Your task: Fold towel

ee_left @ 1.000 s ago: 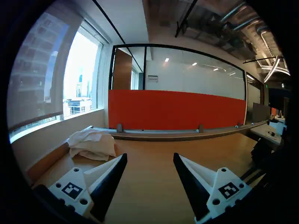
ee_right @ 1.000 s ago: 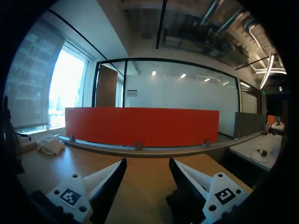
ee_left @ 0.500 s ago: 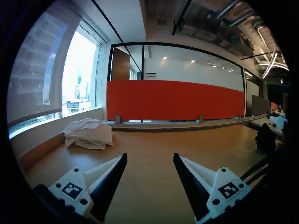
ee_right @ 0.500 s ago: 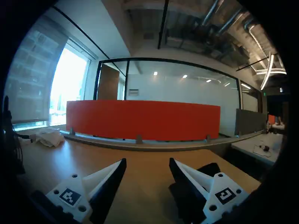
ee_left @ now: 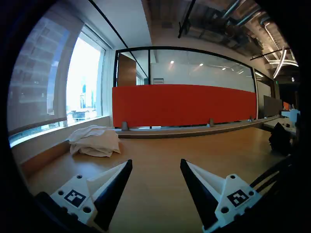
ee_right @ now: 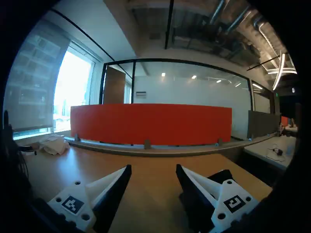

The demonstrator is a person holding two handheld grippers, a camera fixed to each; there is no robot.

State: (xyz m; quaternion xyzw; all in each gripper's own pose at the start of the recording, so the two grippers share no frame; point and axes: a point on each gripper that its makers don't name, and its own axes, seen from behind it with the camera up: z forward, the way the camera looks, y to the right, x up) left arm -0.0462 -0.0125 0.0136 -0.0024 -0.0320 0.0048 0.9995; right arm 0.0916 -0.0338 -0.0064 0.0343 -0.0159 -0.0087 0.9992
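A crumpled white towel (ee_left: 94,141) lies in a heap on the wooden table (ee_left: 163,155), at the far left near the window ledge. In the left gripper view my left gripper (ee_left: 155,173) hovers low over the table, open, with nothing between its fingers; the towel is ahead and to its left. In the right gripper view the same towel (ee_right: 53,144) shows small at the far left. My right gripper (ee_right: 152,176) is open too, above bare wood (ee_right: 155,167), far from the towel.
An orange divider panel (ee_left: 182,105) runs along the table's far edge, with a glass wall behind it. A window fills the left side. A dark object (ee_left: 279,139) sits at the right edge in the left gripper view. Another desk (ee_right: 272,149) stands to the right.
Both views have tilted up a little since a second ago, so the divider sits higher and the table looks flatter. The towel has stayed in place. Both grippers remain open.
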